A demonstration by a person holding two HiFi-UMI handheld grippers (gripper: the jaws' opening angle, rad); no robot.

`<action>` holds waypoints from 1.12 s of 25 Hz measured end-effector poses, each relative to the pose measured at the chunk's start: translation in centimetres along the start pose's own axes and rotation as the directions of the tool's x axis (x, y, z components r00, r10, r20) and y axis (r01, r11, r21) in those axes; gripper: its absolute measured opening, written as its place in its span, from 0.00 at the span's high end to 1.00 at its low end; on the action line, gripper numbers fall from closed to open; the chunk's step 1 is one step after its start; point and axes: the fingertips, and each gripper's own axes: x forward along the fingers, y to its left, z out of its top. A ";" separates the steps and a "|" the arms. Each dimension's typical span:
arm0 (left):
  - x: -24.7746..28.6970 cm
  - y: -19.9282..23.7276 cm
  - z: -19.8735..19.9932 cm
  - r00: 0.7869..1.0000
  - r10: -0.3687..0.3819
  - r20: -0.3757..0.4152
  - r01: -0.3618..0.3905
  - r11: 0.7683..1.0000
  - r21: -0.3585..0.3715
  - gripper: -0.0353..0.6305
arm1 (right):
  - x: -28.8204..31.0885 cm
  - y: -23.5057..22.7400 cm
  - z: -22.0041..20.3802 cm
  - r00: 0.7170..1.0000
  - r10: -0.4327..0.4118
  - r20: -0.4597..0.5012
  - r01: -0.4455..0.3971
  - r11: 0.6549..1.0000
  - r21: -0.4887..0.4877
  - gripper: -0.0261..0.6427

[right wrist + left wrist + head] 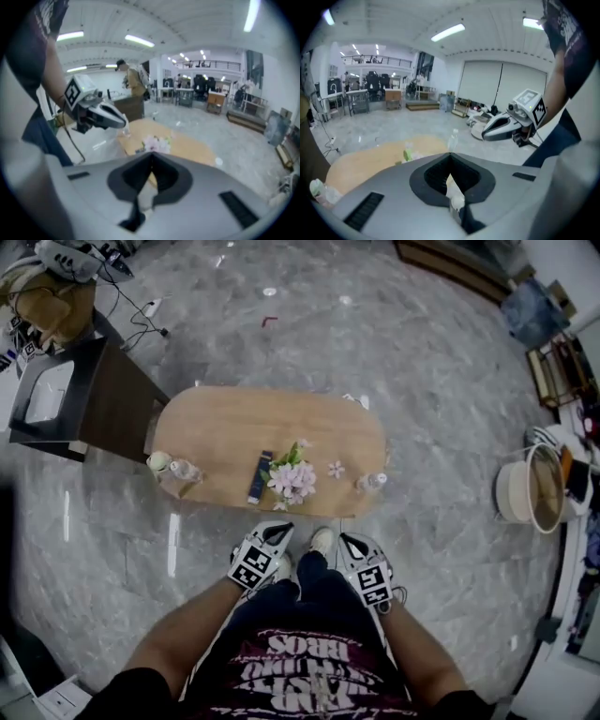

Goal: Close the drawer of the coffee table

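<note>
The oval wooden coffee table [225, 423] stands on the marble floor in front of my feet in the head view. No drawer shows from above. Both grippers are held up close to my body, short of the table's near edge. The left gripper [278, 529] is shut with nothing between its jaws, and its closed tips [450, 154] point over the table top [370, 161]. The right gripper [349, 540] is also shut and empty, and its tips [151, 154] are aimed at the table [187, 145]. Each gripper appears in the other's view: the right gripper [478, 136] and the left gripper [123, 123].
On the table lie pink flowers [292, 479], a dark remote [260, 476] and plastic bottles [370, 482] [183, 470]. A dark cabinet [112, 399] stands to the table's left, a round white basket [527, 491] to the right. Cables [141, 320] lie on the floor. A person [133, 82] stands beyond.
</note>
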 end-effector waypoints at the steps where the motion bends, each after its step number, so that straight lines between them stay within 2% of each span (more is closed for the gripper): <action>1: -1.0 -0.1 3.3 0.997 0.020 0.070 -0.020 1.000 0.008 0.91 | -0.8 0.1 3.0 0.998 -0.008 0.067 0.008 1.000 0.009 0.91; 2: -2.4 -0.3 6.5 0.989 0.040 0.141 -0.043 0.999 0.018 0.91 | -1.9 0.2 5.8 0.991 -0.018 0.131 0.016 1.000 0.020 0.91; 4: -5.7 -0.8 12.7 0.957 0.077 0.281 -0.094 0.995 0.044 0.91 | -4.4 0.4 11.0 0.966 -0.045 0.253 0.034 0.998 0.046 0.91; 7: -11.0 -0.9 20.5 0.881 0.132 0.454 -0.172 0.984 0.047 0.91 | -8.3 0.1 17.9 0.908 -0.087 0.410 0.065 0.996 0.068 0.91; 10: -15.0 -0.8 25.4 0.817 0.181 0.547 -0.215 0.977 -0.001 0.91 | -11.8 0.3 22.9 0.849 -0.113 0.516 0.112 0.993 0.033 0.91; 12: -17.0 -0.8 27.3 0.796 0.190 0.575 -0.228 0.974 -0.006 0.91 | -13.4 0.5 25.3 0.818 -0.122 0.561 0.139 0.990 0.014 0.91; 14: -18.1 -0.9 28.5 0.787 0.190 0.587 -0.247 0.969 0.017 0.91 | -14.4 0.8 26.9 0.797 -0.129 0.590 0.154 0.988 0.008 0.91; 17: -19.0 -1.4 29.3 0.776 0.180 0.605 -0.267 0.962 0.056 0.91 | -15.3 1.3 27.9 0.781 -0.132 0.611 0.180 0.984 -0.017 0.91; 22: -19.4 -2.1 29.1 0.772 0.163 0.614 -0.258 0.964 0.068 0.91 | -15.8 2.1 28.1 0.771 -0.134 0.622 0.199 0.979 -0.036 0.91; 28: -19.7 -2.4 28.9 0.773 0.145 0.618 -0.235 0.970 0.067 0.91 | -16.2 3.3 28.1 0.778 -0.133 0.614 0.221 0.973 -0.069 0.91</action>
